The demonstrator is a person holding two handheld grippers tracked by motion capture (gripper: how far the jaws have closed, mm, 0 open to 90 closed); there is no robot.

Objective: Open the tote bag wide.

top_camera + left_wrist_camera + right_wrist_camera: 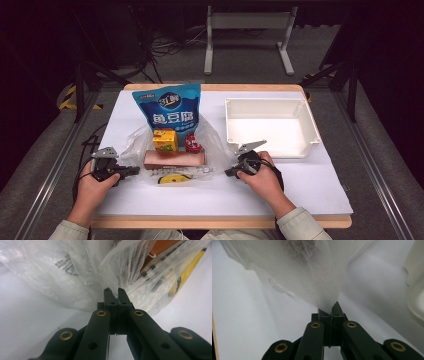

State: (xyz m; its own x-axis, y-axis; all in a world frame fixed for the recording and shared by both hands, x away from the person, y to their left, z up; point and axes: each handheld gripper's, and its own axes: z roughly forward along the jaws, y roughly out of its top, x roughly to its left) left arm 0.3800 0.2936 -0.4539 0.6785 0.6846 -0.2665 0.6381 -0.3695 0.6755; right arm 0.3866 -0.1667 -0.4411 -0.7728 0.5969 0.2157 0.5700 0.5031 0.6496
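Pinching opposite edges of the clear plastic bag (172, 155) with left gripper (131, 171) and right gripper (231, 172), jaws closed on film, likely spreading its mouth beside the white bin (272, 150).

Clear plastic bag (172, 150) between black left gripper (131, 171) and black right gripper (230, 172); inside it blue pouch (169, 111) with white lettering, yellow carton (165, 140), red item (192, 143), brown-pink box (174, 159), yellow-black piece (172, 178). White tray (270, 125) just beyond right gripper. White table cover (300, 185).
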